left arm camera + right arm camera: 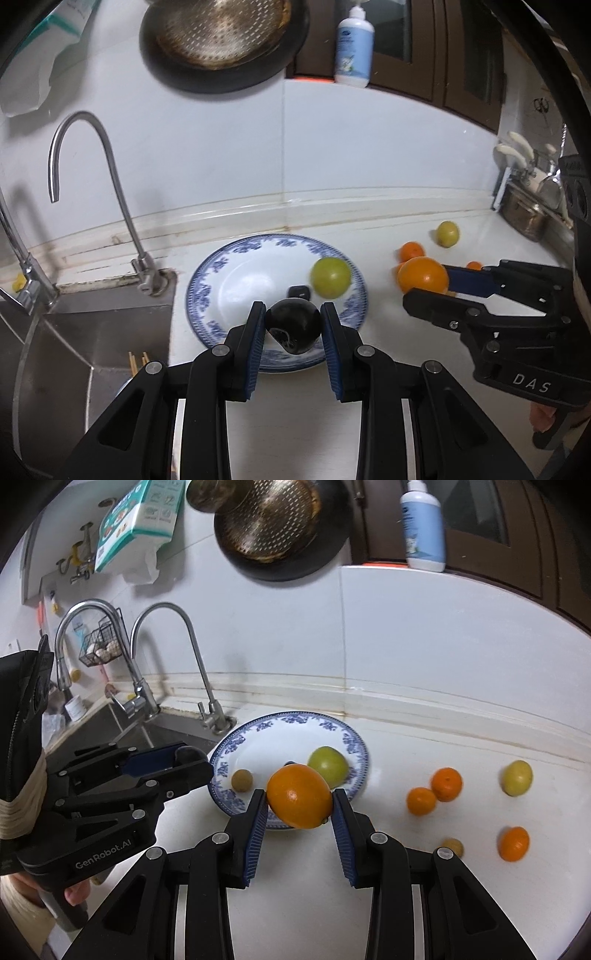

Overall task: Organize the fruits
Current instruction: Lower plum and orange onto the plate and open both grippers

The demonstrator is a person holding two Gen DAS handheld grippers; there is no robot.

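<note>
Right now both hand-held grippers carry fruit above the white counter [406, 746]. Left gripper [293, 326], black with blue ribbed pads, is clamped on a dark, nearly black round fruit [293, 326], held over the near rim of the round white plate with blue floral border [207, 291]. Right gripper [300, 803], same build, is clamped on a large orange citrus fruit [300, 801], pads pressing both sides, held at the plate's near right edge.

On the plate: a yellow-green round fruit [328, 766] toward the right side, and a small tan-brown round fruit [242, 780] on the left part, seen in the right wrist view. A small dark object sits just behind the held fruits; too small to tell what it is.

Loose on the counter right of the plate: two small orange mandarins [434, 792] touching each other, another yellow-green fruit [517, 777] further right, a third mandarin [513, 843] nearer the camera, and a second small tan fruit [452, 845] partly hidden by the right gripper's linkage.

Left of the plate is a steel sink [92, 332] with a curved chrome tap [92, 173]. On the wall hangs a black pan with a perforated metal strainer [221, 37]; a white and blue pump bottle [354, 48] stands on the ledge. Fingers of the person's hand [75, 891] show under the left gripper's grip.
</note>
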